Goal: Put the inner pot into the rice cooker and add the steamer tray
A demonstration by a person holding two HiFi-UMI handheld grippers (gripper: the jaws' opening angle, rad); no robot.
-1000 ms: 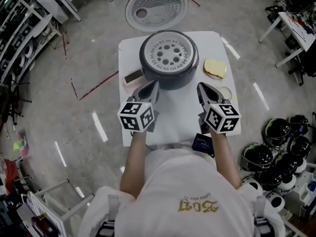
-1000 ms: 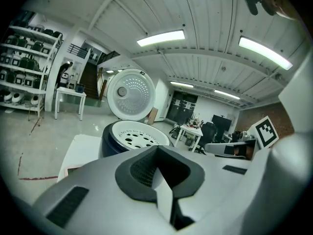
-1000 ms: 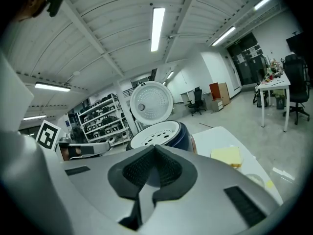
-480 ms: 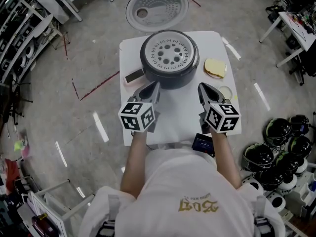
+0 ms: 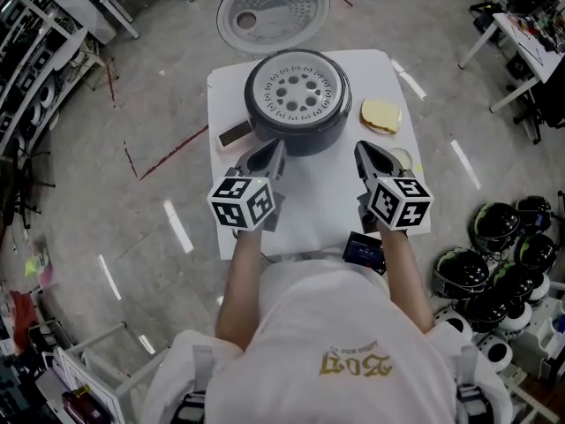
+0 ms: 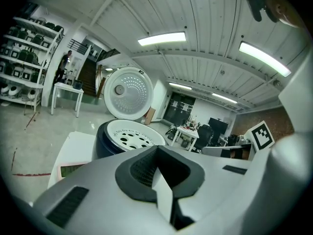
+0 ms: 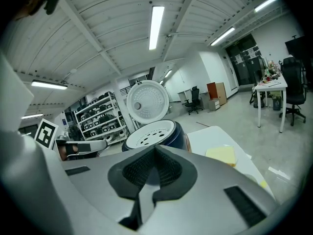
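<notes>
While left tongs (image 5: pixel 274 151) and right tongs (image 5: pixel 363 151) hover pressed together, empty, a white desk (image 5: pixel 309 203) on glossy grey floor (image 5: pixel 106 184) holds the rice cooker (image 5: pixel 309 140), steamer tray (image 5: pixel 296 92) inside.

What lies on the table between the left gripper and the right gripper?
Nothing: the head view shows only bare white table between the left gripper and the right gripper.
</notes>
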